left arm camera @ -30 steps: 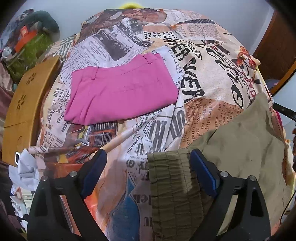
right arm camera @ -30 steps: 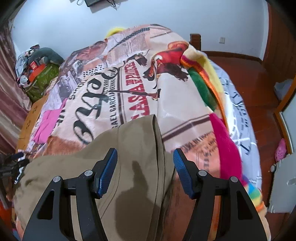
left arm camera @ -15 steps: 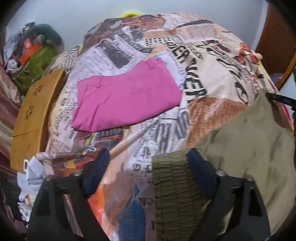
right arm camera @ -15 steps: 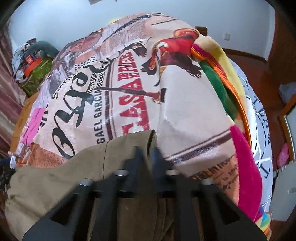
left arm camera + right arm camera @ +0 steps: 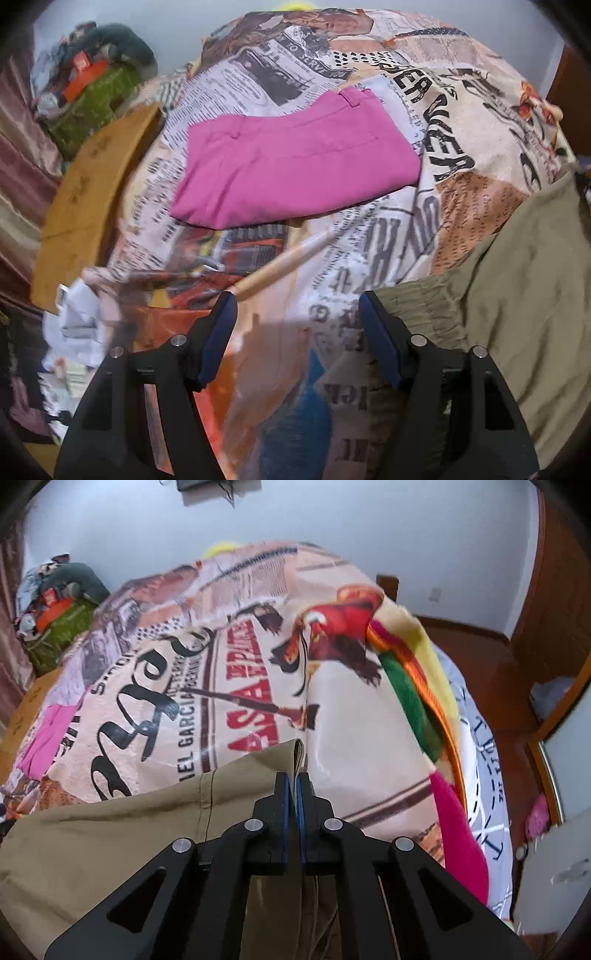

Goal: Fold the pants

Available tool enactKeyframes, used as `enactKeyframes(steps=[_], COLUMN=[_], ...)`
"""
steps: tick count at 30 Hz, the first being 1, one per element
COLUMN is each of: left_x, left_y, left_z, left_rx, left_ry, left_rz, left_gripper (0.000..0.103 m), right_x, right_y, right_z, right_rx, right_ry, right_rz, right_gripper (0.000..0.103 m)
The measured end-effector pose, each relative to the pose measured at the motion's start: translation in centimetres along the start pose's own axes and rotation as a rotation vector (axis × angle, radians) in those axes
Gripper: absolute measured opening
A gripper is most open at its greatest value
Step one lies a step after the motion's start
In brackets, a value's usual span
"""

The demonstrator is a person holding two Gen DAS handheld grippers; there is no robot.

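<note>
Bedspread (image 5: 369, 74) bears olive pants (image 5: 110, 842) lengthwise between grippers (right (image 5: 293, 786) pinching hem, left (image 5: 295, 325) closing, empty).

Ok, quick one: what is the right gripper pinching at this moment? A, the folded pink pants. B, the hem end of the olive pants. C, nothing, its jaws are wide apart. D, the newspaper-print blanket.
B: in the right wrist view the right gripper has its blue pads closed together on the edge of the olive pants, while the folded pink pants lie apart on the newspaper-print blanket.
</note>
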State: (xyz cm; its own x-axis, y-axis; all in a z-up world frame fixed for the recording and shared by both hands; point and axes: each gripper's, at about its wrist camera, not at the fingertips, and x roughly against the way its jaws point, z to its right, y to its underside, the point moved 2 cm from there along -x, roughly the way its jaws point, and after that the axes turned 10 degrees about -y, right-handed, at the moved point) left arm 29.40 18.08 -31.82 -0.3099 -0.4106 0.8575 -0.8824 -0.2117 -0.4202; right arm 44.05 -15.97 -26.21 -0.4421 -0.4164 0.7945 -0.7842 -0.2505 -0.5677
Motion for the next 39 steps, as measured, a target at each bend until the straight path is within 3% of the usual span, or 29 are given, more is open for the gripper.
enactKeyframes(steps=[2,5,7,15,22,26,30,33,39], left_x=[0.5,1.4,2.4,7.6,9.2,7.6,4.9,3.6,3.6], left_y=[0.0,0.1,-0.1,-1.5,-2.5,-2.1,-1.1,-0.4,0.3], left_z=[-0.2,-0.8,-1.1,0.5,4.4,6.7,7.8,7.3,6.0], left_rx=[-0.017,-0.013,-0.002,-0.019,-0.119,-0.177,-0.214,-0.192,-0.139], left_ry=[-0.026,-0.003,0.012,0.156,0.222,0.236,0.195,0.222,0.235], left_rz=[0.013,0.017,0.028,0.117,0.136,0.084,0.016,-0.020,-0.032], left_gripper=[0.069,0.070,0.070,0.084,0.092,0.092,0.092,0.095,0.097], right_x=[0.9,3.0,4.7,8.2,5.4,3.3,1.1,0.1,1.2], right_y=[0.0,-0.2,0.0,1.6,3.6,5.1,6.9,8.5,9.4], right_z=[-0.1,-0.6,-1.4,-7.0,-11.0,-12.7,-13.7,-13.8,-13.5], right_rx=[-0.014,-0.025,-0.016,0.066,0.030,0.036,0.050,0.073,0.086], right_ry=[-0.002,-0.048,-0.073,-0.231,-0.357,-0.384,-0.387,-0.383,-0.348], right_rz=[0.001,0.006,0.017,-0.015,-0.136,-0.216,-0.309,-0.369,-0.357], right_gripper=[0.008,0.018,0.034,0.061,0.069,0.069,0.069,0.069,0.071])
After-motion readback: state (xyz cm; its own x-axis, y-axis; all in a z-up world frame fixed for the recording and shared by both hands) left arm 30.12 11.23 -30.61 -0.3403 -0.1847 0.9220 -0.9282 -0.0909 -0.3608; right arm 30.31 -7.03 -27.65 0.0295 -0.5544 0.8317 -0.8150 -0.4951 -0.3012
